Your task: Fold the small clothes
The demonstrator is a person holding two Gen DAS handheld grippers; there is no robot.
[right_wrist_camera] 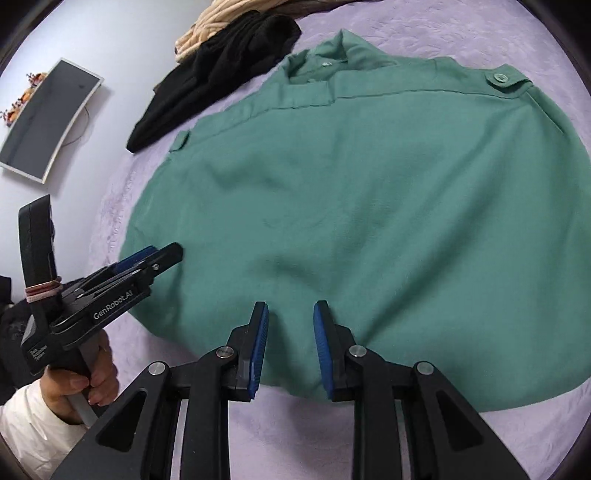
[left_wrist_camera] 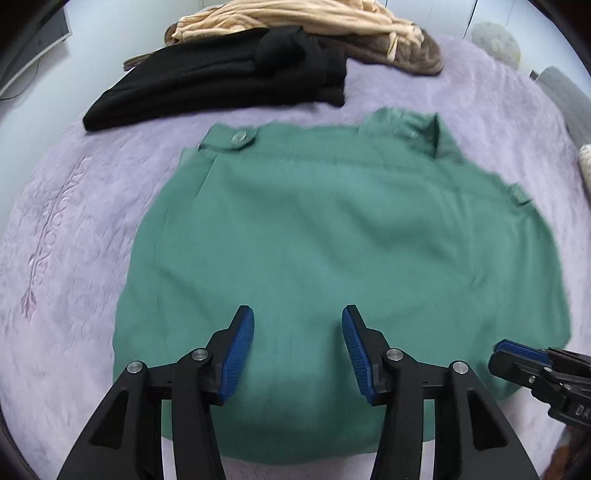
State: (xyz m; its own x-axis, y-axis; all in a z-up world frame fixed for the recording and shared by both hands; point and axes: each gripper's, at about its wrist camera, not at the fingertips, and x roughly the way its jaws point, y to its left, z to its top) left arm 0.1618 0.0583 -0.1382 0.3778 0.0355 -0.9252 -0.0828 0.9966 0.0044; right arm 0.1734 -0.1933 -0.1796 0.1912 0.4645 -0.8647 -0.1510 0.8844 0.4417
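Shirt [left_wrist_camera: 332, 240] sleeves hidden; beige garment [left_wrist_camera: 295, 16] cut off at frame top.

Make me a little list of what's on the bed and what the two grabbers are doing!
surface: purple bedspread
main garment: green shirt, spread flat, collar at the far end
behind it: black clothes with beige clothes on top
left gripper: open, over the shirt's near hem, holding nothing
right gripper: open a little, over the near hem, holding nothing
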